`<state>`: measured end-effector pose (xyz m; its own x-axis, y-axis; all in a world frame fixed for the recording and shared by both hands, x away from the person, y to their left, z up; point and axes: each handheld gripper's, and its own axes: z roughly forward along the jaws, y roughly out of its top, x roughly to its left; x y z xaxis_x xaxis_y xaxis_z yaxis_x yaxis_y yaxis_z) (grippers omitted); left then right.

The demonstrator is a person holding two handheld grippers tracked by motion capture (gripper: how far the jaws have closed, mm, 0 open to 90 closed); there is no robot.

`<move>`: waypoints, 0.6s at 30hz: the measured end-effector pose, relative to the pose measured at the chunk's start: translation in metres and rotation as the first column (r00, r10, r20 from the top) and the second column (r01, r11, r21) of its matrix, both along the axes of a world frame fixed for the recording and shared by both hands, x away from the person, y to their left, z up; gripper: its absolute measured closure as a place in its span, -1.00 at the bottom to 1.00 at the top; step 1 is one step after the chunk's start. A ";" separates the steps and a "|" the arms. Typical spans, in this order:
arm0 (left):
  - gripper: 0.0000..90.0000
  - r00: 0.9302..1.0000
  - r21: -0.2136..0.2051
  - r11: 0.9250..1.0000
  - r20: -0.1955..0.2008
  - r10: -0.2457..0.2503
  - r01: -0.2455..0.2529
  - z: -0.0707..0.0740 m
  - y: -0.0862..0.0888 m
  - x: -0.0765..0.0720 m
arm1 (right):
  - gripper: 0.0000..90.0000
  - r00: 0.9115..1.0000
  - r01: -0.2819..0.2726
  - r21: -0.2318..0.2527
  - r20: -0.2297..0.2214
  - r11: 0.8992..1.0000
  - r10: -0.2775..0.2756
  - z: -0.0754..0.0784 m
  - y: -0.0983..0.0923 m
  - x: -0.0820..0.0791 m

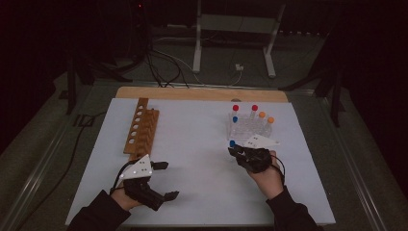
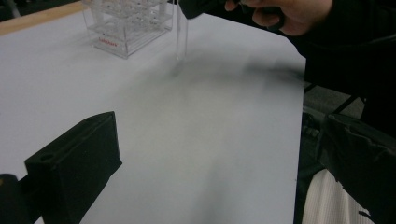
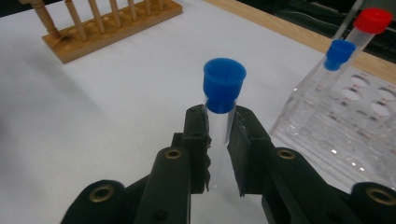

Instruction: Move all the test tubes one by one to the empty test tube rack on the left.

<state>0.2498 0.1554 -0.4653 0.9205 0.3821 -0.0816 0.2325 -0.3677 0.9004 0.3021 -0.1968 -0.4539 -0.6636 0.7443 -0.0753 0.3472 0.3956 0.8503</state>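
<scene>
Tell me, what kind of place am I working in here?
Probably a lab bench: a clear tube rack, a wooden rack, and a blue-capped tube in the right gripper.

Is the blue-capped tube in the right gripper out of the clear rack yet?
Out: the blue-capped tube is clamped in the right gripper, clear of the rack.

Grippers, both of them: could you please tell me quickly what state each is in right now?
Left gripper: open, holding nothing.
Right gripper: shut on the blue-capped test tube, clear of the clear rack.
</scene>
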 end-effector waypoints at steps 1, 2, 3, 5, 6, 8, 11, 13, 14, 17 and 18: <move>-0.99 1.000 0.000 1.000 0.000 0.000 0.000 0.000 0.000 0.000 | 0.71 1.000 -0.002 0.000 0.001 1.000 0.002 0.000 0.001 -0.001; -0.99 1.000 0.005 1.000 0.004 0.000 0.000 0.001 -0.001 0.001 | 0.71 1.000 -0.007 -0.002 0.003 1.000 0.007 0.000 0.001 -0.002; -0.99 1.000 0.007 1.000 0.005 -0.004 0.004 0.003 -0.003 0.001 | 0.71 1.000 -0.007 -0.002 0.003 1.000 0.007 0.000 0.001 -0.002; -0.99 1.000 0.009 1.000 0.011 -0.010 0.010 0.007 -0.006 0.004 | 0.71 1.000 -0.018 -0.001 0.002 1.000 0.018 0.000 0.004 -0.004; -0.99 1.000 0.004 1.000 0.014 -0.011 0.011 0.009 -0.007 0.004 | 0.71 1.000 -0.018 -0.001 0.002 1.000 0.018 0.000 0.004 -0.004; -0.97 1.000 0.000 1.000 0.023 -0.015 0.015 0.015 -0.012 0.007 | 0.71 1.000 -0.029 -0.004 0.002 1.000 0.029 -0.001 0.006 -0.005; -0.97 0.999 -0.008 1.000 0.033 -0.014 0.014 0.020 -0.015 0.009 | 0.71 0.999 -0.032 -0.002 0.002 0.999 0.033 0.000 0.007 -0.006; -0.97 0.999 -0.012 1.000 0.036 -0.018 0.019 0.025 -0.019 0.011 | 0.71 0.999 -0.035 0.002 0.002 0.999 0.035 0.001 0.007 -0.007; -0.97 0.999 -0.010 1.000 0.044 -0.018 0.018 0.029 -0.023 0.014 | 0.71 0.999 -0.035 0.002 0.003 0.999 0.035 0.001 0.007 -0.007; -0.97 0.999 -0.011 1.000 0.045 -0.011 0.011 0.033 -0.027 0.017 | 0.71 0.999 -0.038 0.003 0.005 0.999 0.038 0.001 0.008 -0.008; -0.97 0.999 -0.012 1.000 0.048 -0.013 0.013 0.034 -0.029 0.018 | 0.71 0.999 -0.040 0.006 0.005 0.999 0.040 0.001 0.009 -0.009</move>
